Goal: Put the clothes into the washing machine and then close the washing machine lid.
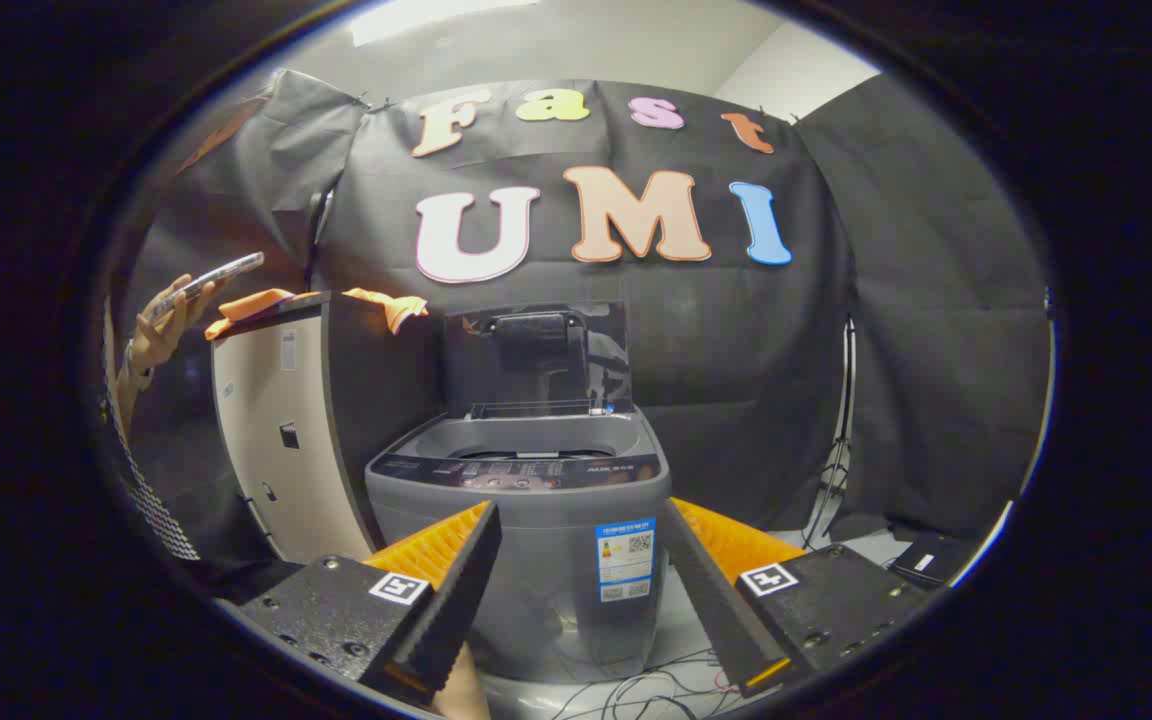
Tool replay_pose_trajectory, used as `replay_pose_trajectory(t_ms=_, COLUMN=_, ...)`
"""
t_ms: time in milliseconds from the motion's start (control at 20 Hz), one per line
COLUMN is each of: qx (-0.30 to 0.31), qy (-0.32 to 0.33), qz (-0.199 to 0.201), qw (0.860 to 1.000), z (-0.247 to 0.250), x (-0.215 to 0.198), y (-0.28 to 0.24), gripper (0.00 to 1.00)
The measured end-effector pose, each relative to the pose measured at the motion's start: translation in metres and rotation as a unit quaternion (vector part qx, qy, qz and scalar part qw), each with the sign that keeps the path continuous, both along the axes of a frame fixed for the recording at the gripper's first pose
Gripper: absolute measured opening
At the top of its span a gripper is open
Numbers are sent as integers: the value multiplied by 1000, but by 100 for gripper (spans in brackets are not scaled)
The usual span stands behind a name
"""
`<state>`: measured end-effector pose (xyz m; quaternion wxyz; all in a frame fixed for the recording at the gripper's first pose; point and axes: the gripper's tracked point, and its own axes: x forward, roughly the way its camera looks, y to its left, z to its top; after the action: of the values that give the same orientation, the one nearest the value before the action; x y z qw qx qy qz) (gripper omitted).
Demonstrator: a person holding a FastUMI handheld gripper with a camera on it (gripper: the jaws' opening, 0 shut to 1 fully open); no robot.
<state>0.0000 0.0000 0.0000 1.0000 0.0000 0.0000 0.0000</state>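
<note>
A grey top-loading washing machine stands just ahead of my fingers, its dark lid raised upright at the back. An orange garment lies on top of a tall white cabinet to the machine's left, with a corner hanging over the cabinet's edge. My gripper is open, its two fingers spread wide apart with nothing between them, framing the machine's front panel.
A person's hand holding a phone shows left of the cabinet. Cables lie on the floor in front of the machine. A light stand and a dark flat object sit at the right.
</note>
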Motion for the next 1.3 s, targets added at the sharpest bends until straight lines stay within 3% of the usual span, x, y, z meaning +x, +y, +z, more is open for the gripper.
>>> replay_pose_trajectory(t_ms=1300, qx=1, qy=0, qz=-6, qw=1000, z=-1, x=0, y=-3, gripper=97)
